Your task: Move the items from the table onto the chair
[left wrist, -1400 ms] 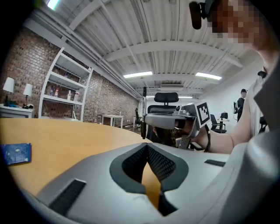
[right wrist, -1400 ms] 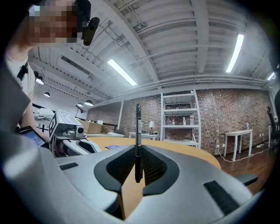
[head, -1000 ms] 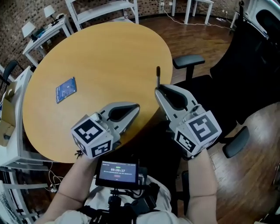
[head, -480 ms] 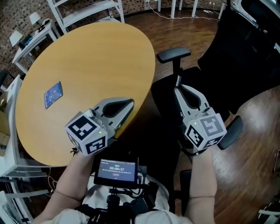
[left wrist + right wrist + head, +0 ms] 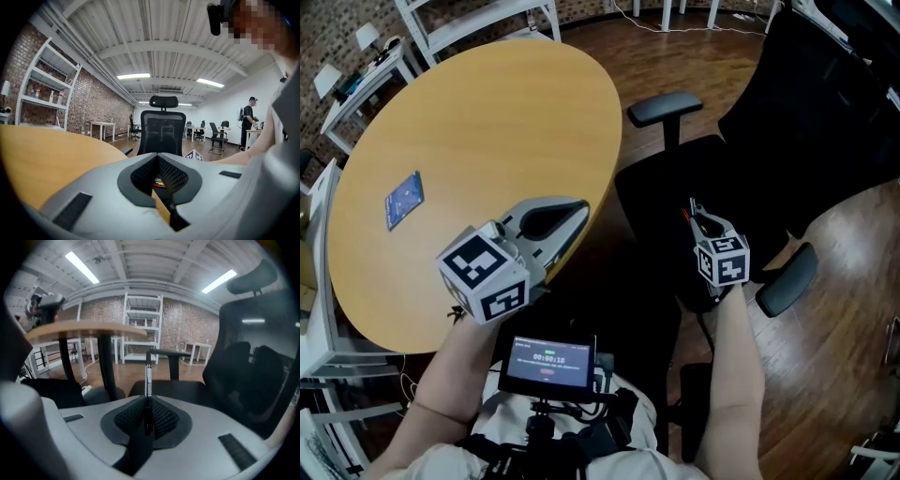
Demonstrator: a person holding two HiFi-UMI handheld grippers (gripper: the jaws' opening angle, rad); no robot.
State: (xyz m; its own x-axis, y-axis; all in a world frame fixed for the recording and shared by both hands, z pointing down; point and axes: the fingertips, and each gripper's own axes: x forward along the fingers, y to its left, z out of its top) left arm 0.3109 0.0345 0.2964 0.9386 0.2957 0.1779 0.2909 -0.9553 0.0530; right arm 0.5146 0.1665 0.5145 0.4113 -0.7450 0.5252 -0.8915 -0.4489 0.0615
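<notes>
Your left gripper and right gripper are pale grey moulded shells with black mesh pads. Each bears a white cube with black square markers. A small black screen and dark straps sit over your pale top.

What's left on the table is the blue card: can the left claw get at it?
Probably yes: the left claw is empty, and only bare table lies between it and the blue card.
</notes>
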